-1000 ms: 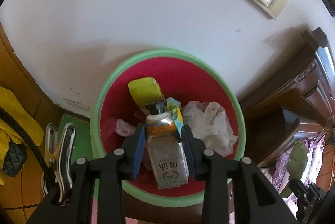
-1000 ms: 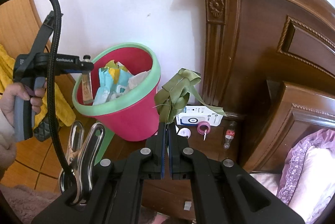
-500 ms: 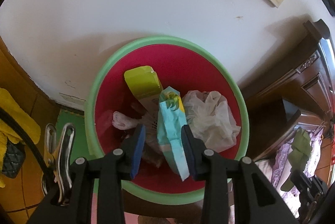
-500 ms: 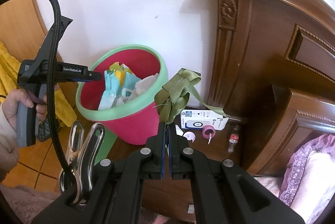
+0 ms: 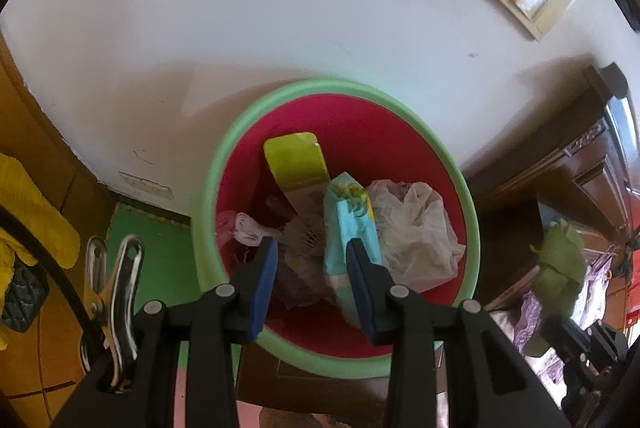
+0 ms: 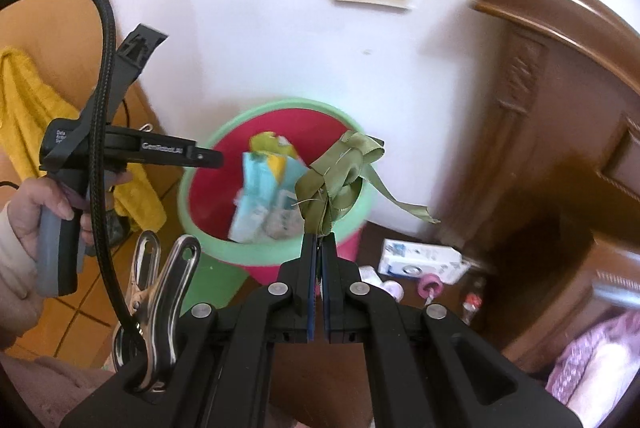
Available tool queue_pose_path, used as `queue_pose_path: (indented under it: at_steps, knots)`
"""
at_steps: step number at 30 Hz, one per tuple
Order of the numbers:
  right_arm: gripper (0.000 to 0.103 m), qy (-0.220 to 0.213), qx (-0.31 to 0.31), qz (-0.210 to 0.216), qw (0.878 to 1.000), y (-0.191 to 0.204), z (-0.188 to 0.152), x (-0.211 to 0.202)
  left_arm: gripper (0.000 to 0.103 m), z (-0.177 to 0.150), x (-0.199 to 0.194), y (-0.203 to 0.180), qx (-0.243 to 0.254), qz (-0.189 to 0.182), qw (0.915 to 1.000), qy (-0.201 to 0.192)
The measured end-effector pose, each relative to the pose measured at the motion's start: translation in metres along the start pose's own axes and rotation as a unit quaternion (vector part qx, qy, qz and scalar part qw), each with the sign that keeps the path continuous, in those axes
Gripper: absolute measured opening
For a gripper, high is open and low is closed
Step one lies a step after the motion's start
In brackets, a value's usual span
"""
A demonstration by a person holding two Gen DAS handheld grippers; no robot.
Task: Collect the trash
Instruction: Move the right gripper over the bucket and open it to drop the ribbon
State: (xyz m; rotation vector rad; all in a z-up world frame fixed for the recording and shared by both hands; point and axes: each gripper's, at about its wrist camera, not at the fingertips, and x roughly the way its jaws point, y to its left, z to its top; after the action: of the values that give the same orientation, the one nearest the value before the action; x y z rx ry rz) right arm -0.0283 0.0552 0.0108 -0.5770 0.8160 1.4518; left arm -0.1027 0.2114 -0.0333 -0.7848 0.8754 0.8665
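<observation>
A red bin with a green rim (image 5: 400, 107) stands against the white wall, holding a light-blue packet (image 5: 348, 224), a yellow-green carton (image 5: 294, 159) and a white plastic bag (image 5: 416, 228). My left gripper (image 5: 312, 248) hangs open over the bin's near side, with nothing between its blue pads. In the right wrist view that left gripper (image 6: 208, 159) reaches over the bin's left rim (image 6: 216, 240). My right gripper (image 6: 319, 240) is shut on the base of an olive-green ribbon bundle (image 6: 340, 179), held up in front of the bin's right rim. The bundle (image 5: 558, 260) also shows at the right of the left wrist view.
A dark wooden headboard (image 6: 560, 107) rises right of the bin. On the floor by it lie a white box (image 6: 420, 260), a pink tape roll (image 6: 430, 286) and a small bottle (image 6: 472, 304). A yellow cloth (image 6: 24, 115) hangs left; a green mat (image 5: 148, 248) lies beside the bin.
The bottle that my left gripper held a second ago is gone from its jaws, which now stand empty over the bin. My right gripper has carried the green bundle closer to the bin.
</observation>
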Motion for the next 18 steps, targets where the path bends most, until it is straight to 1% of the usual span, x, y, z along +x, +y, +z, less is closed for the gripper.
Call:
queue_pose_path:
  at_steps: [8,11,18]
  knots:
    - [0.003,0.006,-0.059,0.052,0.997,0.047,0.021,0.026,0.037,-0.006,-0.023,0.029,-0.030,-0.006,0.9995,-0.011]
    - [0.003,0.012,-0.077,0.067,0.995,0.061,0.026,0.038,0.037,-0.009,-0.028,0.039,-0.035,0.001,0.9993,-0.013]
    - [0.003,0.033,-0.093,0.096,0.991,0.078,0.035,0.070,0.037,-0.015,-0.033,0.062,-0.057,0.008,0.9983,-0.013]
